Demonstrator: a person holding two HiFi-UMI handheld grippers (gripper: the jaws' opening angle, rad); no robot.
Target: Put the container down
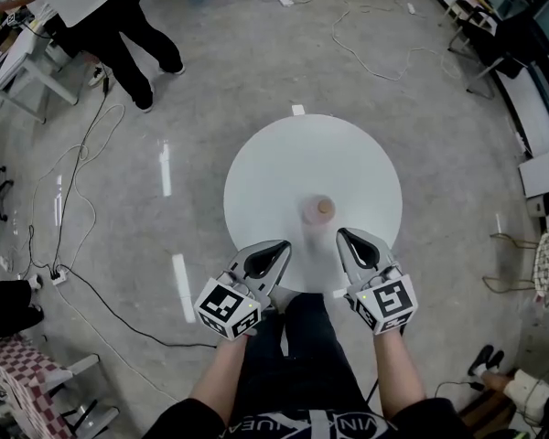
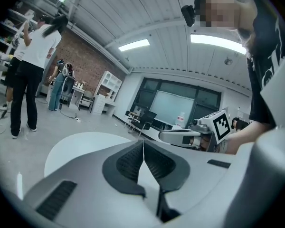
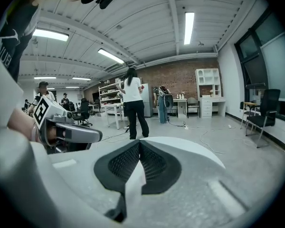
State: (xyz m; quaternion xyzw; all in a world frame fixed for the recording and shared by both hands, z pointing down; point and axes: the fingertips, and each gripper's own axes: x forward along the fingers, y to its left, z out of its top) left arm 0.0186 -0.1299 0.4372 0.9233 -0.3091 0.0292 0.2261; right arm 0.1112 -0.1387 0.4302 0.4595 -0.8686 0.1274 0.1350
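A small pinkish container (image 1: 318,210) with a tan top stands upright on the round white table (image 1: 284,158), near its front edge. My left gripper (image 1: 285,244) hovers at the table's near rim, left of and short of the container, jaws shut with nothing between them (image 2: 143,142). On the other side, my right gripper (image 1: 342,233) sits close to the container's front right, apart from it, and its jaws are also shut and empty (image 3: 139,141). Neither gripper view shows the container. Each gripper view catches the other gripper: the right one (image 2: 180,137) and the left one (image 3: 80,134).
A person in a white top (image 1: 110,16) stands at the far left by a desk (image 1: 18,62). Cables (image 1: 82,181) and a power strip (image 1: 55,275) lie on the floor to the left. A checked stool (image 1: 23,373) is at the lower left, chairs (image 1: 503,44) at the right.
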